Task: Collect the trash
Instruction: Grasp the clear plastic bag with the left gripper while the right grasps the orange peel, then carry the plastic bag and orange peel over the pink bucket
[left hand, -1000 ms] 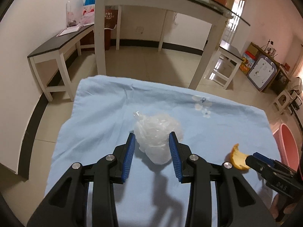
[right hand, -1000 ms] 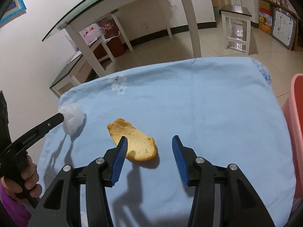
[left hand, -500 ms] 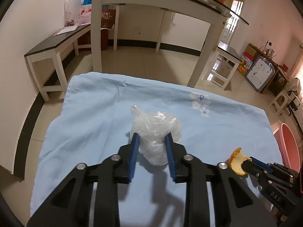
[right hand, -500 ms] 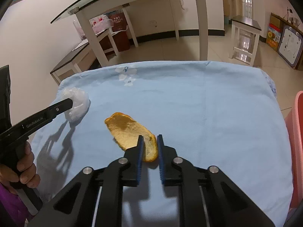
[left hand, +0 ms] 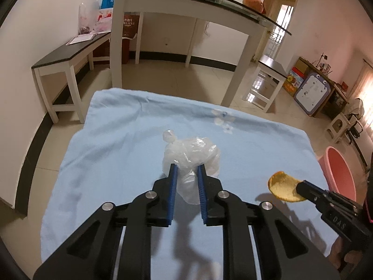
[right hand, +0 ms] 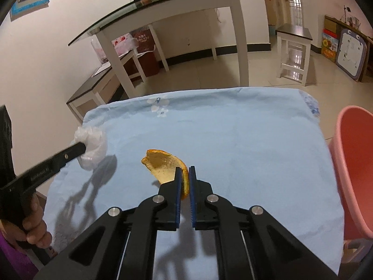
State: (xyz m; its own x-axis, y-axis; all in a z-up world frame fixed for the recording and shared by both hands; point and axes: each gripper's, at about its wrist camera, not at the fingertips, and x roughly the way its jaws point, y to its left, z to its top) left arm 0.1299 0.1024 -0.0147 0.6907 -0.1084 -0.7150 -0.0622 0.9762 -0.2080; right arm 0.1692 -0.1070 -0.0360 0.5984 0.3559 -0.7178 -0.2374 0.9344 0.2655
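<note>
Both grabs made since a second ago. Left gripper (left hand: 186, 177), wide then, now closing on bag (left hand: 192, 161), pads pressing. Right gripper (right hand: 183, 182) clamped on peel (right hand: 163, 164) (was straddled). Both lifted off cloth (left hand: 112, 144). Bin (right hand: 354, 163) at right judged next.

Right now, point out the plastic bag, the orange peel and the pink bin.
plastic bag (left hand: 198, 149): left wrist view, its crumpled top.
orange peel (right hand: 162, 164): right wrist view, its pale inner face.
pink bin (right hand: 356, 154): right wrist view, its inner wall.
</note>
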